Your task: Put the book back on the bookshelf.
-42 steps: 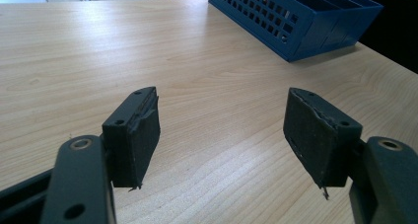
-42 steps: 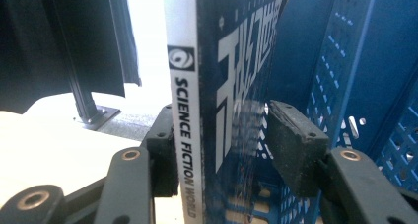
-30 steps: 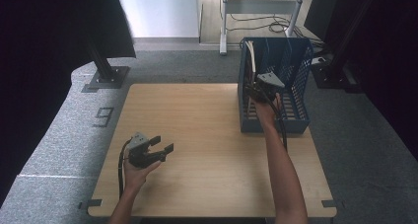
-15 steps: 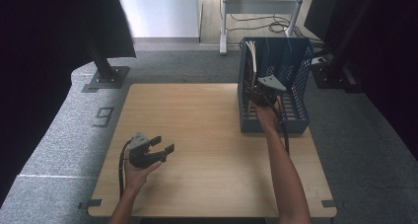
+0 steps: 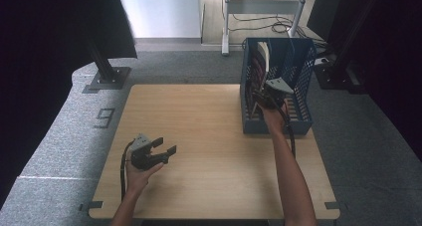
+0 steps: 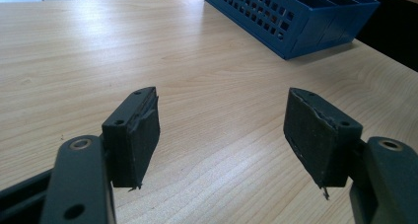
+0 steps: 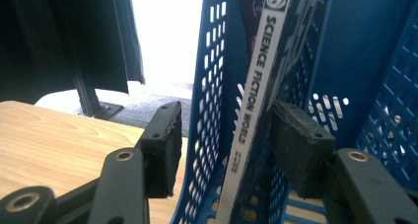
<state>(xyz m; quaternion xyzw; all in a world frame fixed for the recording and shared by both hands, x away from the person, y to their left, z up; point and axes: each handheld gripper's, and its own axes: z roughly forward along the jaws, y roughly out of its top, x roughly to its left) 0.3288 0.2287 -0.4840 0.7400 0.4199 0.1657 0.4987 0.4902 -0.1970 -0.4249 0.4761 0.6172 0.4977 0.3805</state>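
Observation:
A blue mesh file rack [image 5: 275, 127] stands at the table's right side with magazines upright in it. One white-spined magazine [image 7: 256, 86] reads "Science Fiction World"; its top shows in the high view [image 5: 265, 54]. My right gripper [image 7: 222, 140] reaches into the rack's left end [image 5: 259, 94]. It is open: one jaw is outside the rack's left wall [image 7: 209, 86], the other inside beside the magazine, and the outer pad stands off the wall. My left gripper [image 5: 166, 146] rests open at the table's front left, with bare wood between its jaws [image 6: 222, 130].
The wooden table [image 5: 199, 116] carries the rack [image 6: 305, 21] along its right edge. Dark curtains hang at the left and right. A black stand base [image 5: 107, 79] sits on the grey floor beyond the table's far left corner, and a metal frame [image 5: 226, 17] stands behind.

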